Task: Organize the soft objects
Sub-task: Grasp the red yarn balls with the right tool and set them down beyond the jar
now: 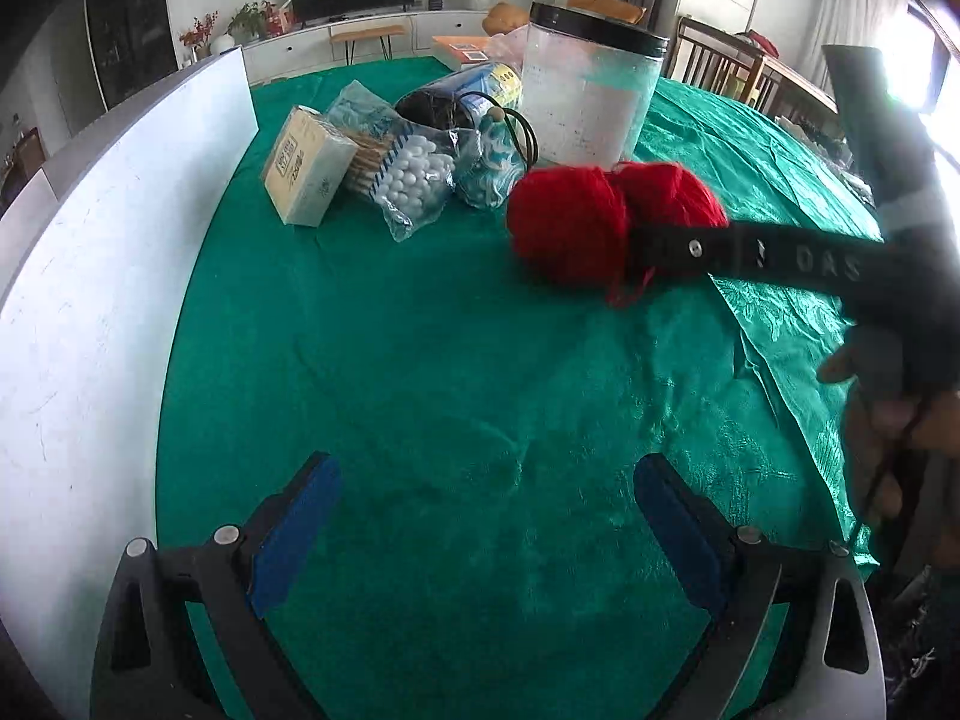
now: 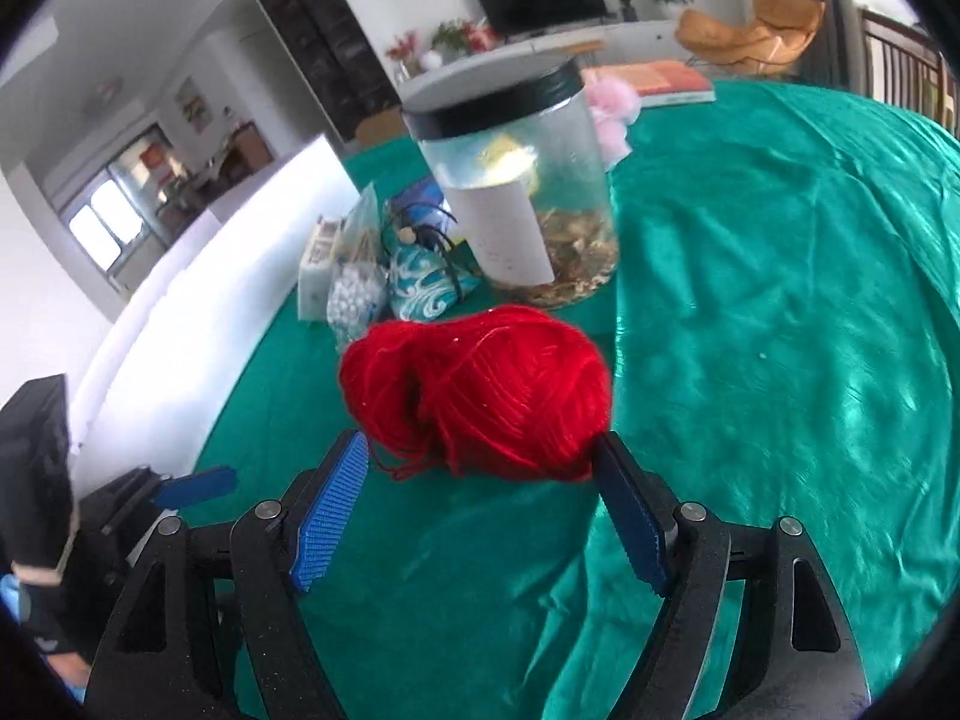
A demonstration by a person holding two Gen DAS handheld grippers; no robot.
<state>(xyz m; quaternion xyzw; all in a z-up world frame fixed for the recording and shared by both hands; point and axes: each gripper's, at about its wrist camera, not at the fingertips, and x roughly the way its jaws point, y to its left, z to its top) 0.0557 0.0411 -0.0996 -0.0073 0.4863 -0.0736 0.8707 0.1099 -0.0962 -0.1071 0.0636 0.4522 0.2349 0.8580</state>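
Caution: your right gripper (image 2: 480,516) spread, pads short of red wool yarn skein (image 2: 480,390); loose strand may snag, skein roll. Left gripper (image 1: 486,534) spread, empty.

Fuzzy red yarn (image 2: 480,387), matt and fibrous, sits on a green cloth (image 2: 780,300) that shines like satin to its right and looks matt and towel-like to its left. Behind the yarn, a clear glossy plastic jar (image 2: 528,204) with a matt black lid and a white paper label. Left of the jar, a crinkly clear bag (image 1: 414,180) of white balls and a cardboard box (image 1: 306,174). Ribbed blue pads (image 2: 330,516) on matt black fingers.
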